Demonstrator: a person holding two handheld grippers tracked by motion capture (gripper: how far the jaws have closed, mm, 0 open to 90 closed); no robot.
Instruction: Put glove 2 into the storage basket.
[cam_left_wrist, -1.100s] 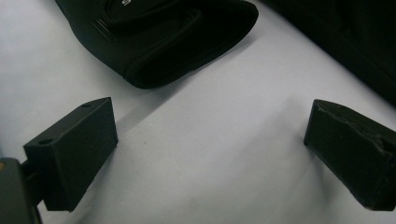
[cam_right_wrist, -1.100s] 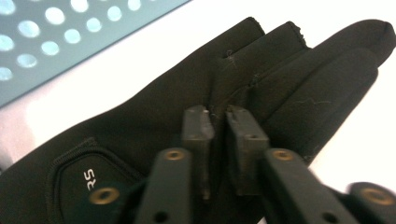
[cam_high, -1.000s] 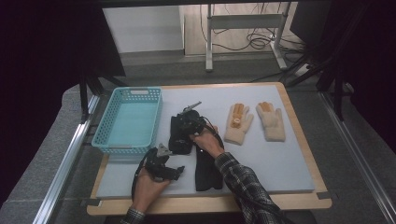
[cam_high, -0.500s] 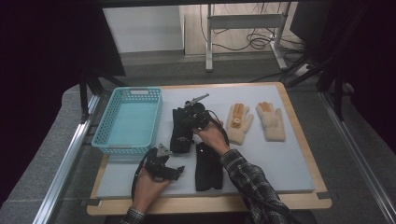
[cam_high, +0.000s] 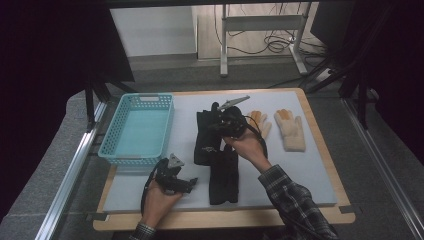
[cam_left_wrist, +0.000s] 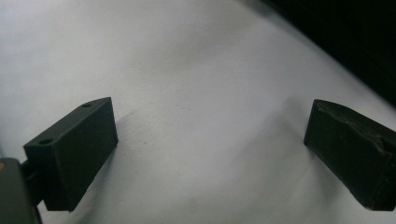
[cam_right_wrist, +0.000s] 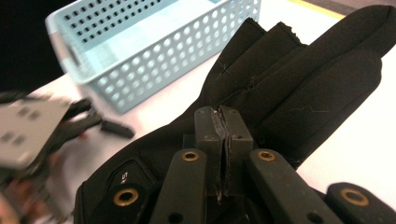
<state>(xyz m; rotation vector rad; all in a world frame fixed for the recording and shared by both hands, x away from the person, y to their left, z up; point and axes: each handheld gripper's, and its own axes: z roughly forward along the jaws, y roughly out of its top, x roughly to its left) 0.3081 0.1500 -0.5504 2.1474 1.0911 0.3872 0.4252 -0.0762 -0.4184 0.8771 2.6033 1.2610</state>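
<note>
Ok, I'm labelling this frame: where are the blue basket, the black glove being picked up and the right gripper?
blue basket (cam_high: 115, 156), high view, near rim.
black glove (cam_right_wrist: 299, 88), right gripper view, its fingers.
right gripper (cam_right_wrist: 225, 126), right gripper view, between the jaw tips.

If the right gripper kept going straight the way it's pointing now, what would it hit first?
Probably the turquoise basket. The right gripper, its fingers shut on the black glove, points across the table toward the basket, though depth is hard to judge.
</note>
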